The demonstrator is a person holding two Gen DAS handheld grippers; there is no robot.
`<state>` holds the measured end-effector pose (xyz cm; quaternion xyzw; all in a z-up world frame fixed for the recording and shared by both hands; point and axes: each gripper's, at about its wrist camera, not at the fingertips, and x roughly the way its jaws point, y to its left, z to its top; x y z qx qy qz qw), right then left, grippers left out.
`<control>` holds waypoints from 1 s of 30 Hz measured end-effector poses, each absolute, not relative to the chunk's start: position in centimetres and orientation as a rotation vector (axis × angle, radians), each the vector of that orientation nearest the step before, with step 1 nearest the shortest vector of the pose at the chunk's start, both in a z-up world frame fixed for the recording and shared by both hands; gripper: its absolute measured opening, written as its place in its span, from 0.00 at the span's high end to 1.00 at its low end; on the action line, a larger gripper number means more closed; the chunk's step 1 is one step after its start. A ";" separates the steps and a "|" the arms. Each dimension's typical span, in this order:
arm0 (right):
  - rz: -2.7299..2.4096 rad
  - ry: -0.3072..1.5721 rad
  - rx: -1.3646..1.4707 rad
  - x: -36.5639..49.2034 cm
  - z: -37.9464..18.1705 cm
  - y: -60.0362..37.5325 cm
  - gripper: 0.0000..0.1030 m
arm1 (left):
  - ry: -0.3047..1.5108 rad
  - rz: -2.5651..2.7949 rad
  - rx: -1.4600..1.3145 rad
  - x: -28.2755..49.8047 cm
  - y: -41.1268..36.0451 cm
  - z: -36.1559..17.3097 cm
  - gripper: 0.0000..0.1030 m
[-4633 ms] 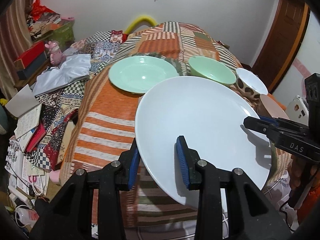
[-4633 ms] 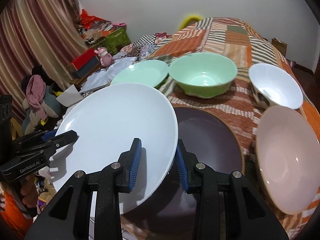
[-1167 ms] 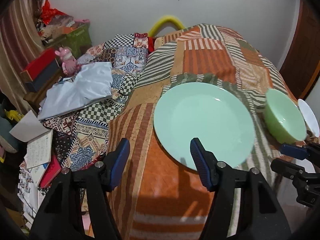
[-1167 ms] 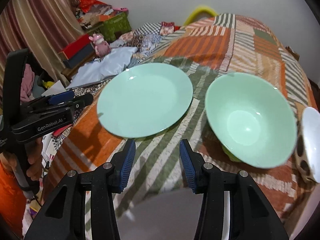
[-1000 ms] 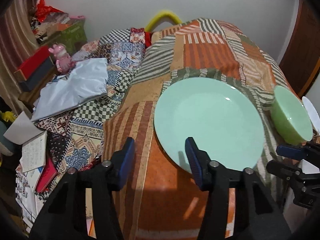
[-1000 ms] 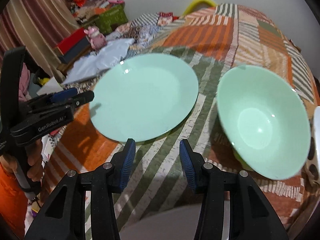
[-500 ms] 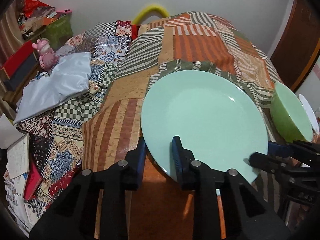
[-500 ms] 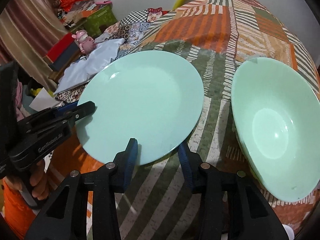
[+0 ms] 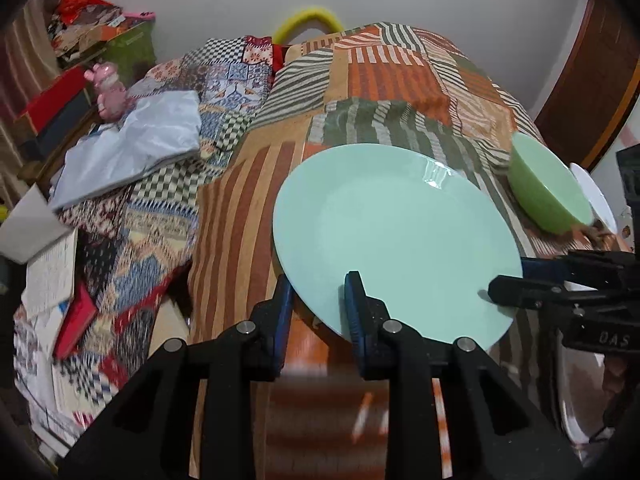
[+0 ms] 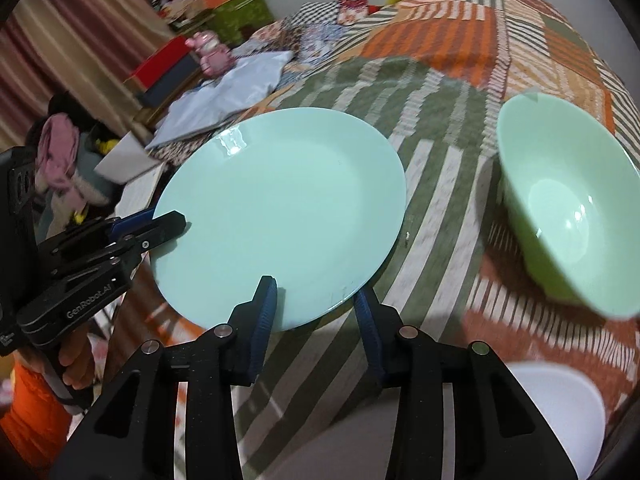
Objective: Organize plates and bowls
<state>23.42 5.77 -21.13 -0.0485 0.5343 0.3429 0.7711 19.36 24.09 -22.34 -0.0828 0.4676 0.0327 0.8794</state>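
- Left wrist view: the left gripper [image 9: 318, 300] pointed steeply down at the near left rim of the mint-green plate [image 9: 396, 236], and its black arms filled the bottom of the frame.
- Its jaws had just been closing, and the blue pads [image 9: 352, 300] now pinched the plate's edge, one above the rim and one below it.
- The plate sat tilted over the patchwork quilt [image 9: 384, 76], its near edge raised off the cloth.
- In the same view the right gripper [image 9: 516, 280] came in from the right edge, its tips at the plate's right rim, with a hand [image 9: 616, 376] partly seen behind its body.
- Right wrist view: the right gripper [image 10: 316, 300] also pointed steeply down at the plate's [image 10: 280, 216] near rim.
- Its jaws had just been closing and were narrow; one pad [image 10: 267, 304] lay over the top of the rim and the other [image 10: 366, 316] showed below the plate's edge, so the rim ran between them. Whether both pads pressed on it I could not tell for sure, though it looked gripped.
- The left gripper [image 10: 160, 224] reached in from the left with its tips on the plate's far left rim, held by a hand [image 10: 76, 364] above an orange sleeve [image 10: 32, 416].
- A green bowl [image 10: 568, 204] stood on the quilt to the right of the plate, apart from it.
- A white dish [image 10: 560, 412] lay at the lower right, near the camera.
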 end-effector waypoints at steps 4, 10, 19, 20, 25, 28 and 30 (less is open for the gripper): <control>0.772 1.168 -0.130 22.1 -21.0 5.6 0.65 | 0.973 0.061 -0.193 16.2 23.7 -21.8 0.75; 0.751 1.143 -0.165 22.5 -21.0 6.2 0.65 | 0.998 0.079 -0.232 14.3 24.3 -22.2 0.75; 0.708 1.147 -0.134 25.1 -21.9 6.3 0.65 | 1.001 0.098 -0.247 15.4 25.2 -22.8 0.75; 0.720 1.139 -0.145 24.9 -21.8 6.6 0.65 | 1.006 0.101 -0.251 15.7 25.4 -23.1 0.74; 0.734 1.128 -0.178 24.6 -22.5 7.7 0.65 | 1.005 0.098 -0.279 16.7 25.9 -23.6 0.74; 0.730 1.123 -0.164 24.6 -22.3 7.5 0.67 | 0.997 0.106 -0.263 16.9 25.7 -23.6 0.74; 0.732 1.126 -0.137 24.8 -22.2 6.9 0.69 | 0.992 0.104 -0.259 16.8 25.7 -23.5 0.74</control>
